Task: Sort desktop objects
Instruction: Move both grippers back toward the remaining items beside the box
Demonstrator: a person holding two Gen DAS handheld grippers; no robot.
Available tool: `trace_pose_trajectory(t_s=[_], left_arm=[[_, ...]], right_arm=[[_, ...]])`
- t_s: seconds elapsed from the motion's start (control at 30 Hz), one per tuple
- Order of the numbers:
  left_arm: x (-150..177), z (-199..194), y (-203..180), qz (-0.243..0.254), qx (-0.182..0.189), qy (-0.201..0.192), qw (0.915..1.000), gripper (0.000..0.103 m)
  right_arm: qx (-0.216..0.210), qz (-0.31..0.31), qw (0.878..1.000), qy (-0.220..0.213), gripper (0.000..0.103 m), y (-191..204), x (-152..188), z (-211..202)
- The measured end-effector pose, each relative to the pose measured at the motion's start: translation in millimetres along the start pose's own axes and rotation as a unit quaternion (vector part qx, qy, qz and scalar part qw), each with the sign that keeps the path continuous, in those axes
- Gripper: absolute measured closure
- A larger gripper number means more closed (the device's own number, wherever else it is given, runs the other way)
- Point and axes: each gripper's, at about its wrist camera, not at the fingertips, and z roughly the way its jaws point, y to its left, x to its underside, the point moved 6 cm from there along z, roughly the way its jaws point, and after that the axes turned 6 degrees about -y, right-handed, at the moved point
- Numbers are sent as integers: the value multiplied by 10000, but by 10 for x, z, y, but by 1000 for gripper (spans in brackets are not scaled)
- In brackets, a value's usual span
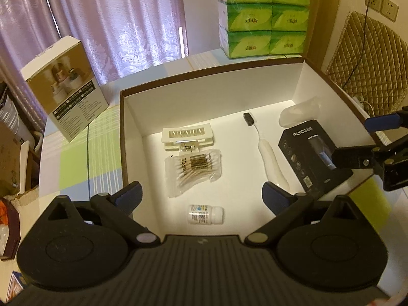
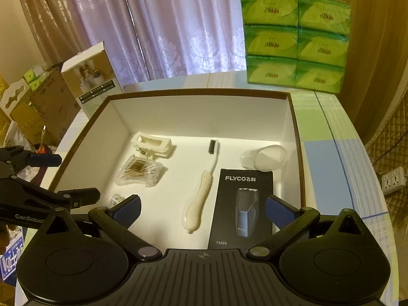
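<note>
Both sets of tongs hang over the near edge of the big white-lined box [image 2: 76, 150], and both are spread wide with nothing between them. The left gripper [image 1: 201, 193] has the little white-capped bottle [image 1: 206, 214] just below its gap, around 6 o'clock, with the bag of cotton swabs [image 1: 193, 170] at 12 and the cream hair clip [image 1: 187, 137] beyond that. The right gripper [image 2: 202, 209] has the white toothbrush [image 2: 201, 193] running up toward 12 between its fingers, and the black FLYCO shaver box [image 2: 242, 206] sits by the right-hand finger at about 2 o'clock. A clear cup [image 2: 265, 158] lies on its side past that box.

Everything's inside the box, lying loose and apart. Only the right view shows the shaver box's whole front; there the bottle is mostly hidden behind the finger. The left view shows the bottle fully, plus wall sockets [image 1: 382, 5] at 1 o'clock.
</note>
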Motion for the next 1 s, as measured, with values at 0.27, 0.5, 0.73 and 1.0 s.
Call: trace_pose_trajectory(t_s=[0.27,0.5,0.73,1.0], left_arm=[[64,-313,-62,-177,-137,-122,9997,1],[142,-552,-154,-289,-234,-215,9991,1],[196,-825,-231,-340,-338,-389,9981,1],[399,-1070,-322,-539,-401,-361,9971,1]], right_arm=[[88,-53,9997,-209,2,27,68,-286],[182,-281,9987,-392,2,82,163,-542],[233,-601,9964,-547,2,150,279,-769],[8,-514,9969,-600,2,189,408,-1001]])
